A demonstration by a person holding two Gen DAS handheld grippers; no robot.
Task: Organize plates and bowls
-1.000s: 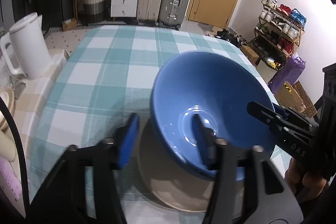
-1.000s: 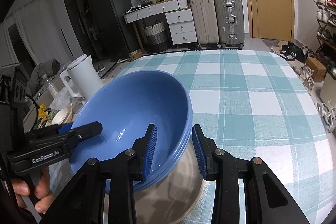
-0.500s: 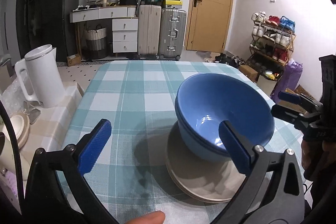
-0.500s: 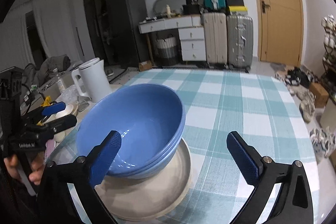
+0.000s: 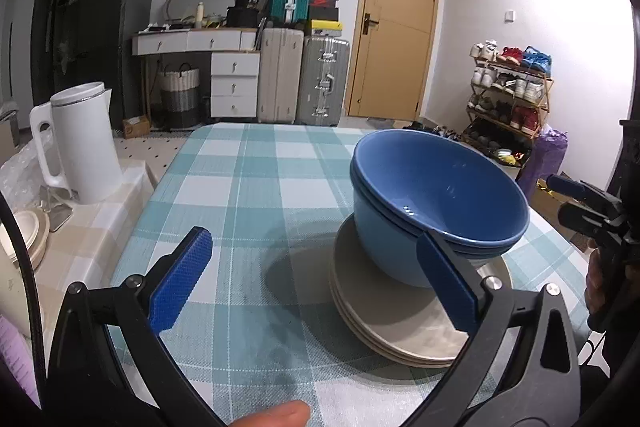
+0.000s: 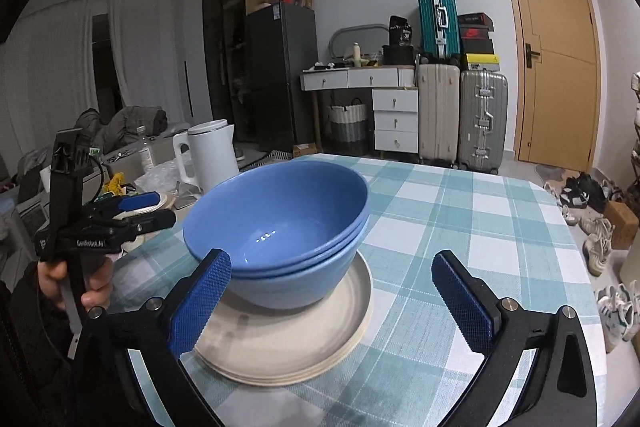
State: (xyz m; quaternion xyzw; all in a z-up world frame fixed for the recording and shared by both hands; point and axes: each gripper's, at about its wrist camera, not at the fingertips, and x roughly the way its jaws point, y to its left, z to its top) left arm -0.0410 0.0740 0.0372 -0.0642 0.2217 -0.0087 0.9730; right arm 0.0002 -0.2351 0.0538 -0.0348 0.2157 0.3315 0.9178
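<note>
The blue bowls [image 6: 280, 227] sit nested on the stacked plates [image 6: 288, 335] on the checked surface [image 6: 480, 227], so both the left tongs [image 5: 316, 279] and right tongs [image 6: 332, 303] hang wide open, gripping nothing.

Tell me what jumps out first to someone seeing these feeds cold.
The nested blue bowls dominate, sitting on a stack of beige plates on the checked tablecloth. Both grippers frame them with jaws wide open: the right gripper and the left gripper, neither touching anything. A white kettle stands off the table's left side.
</note>
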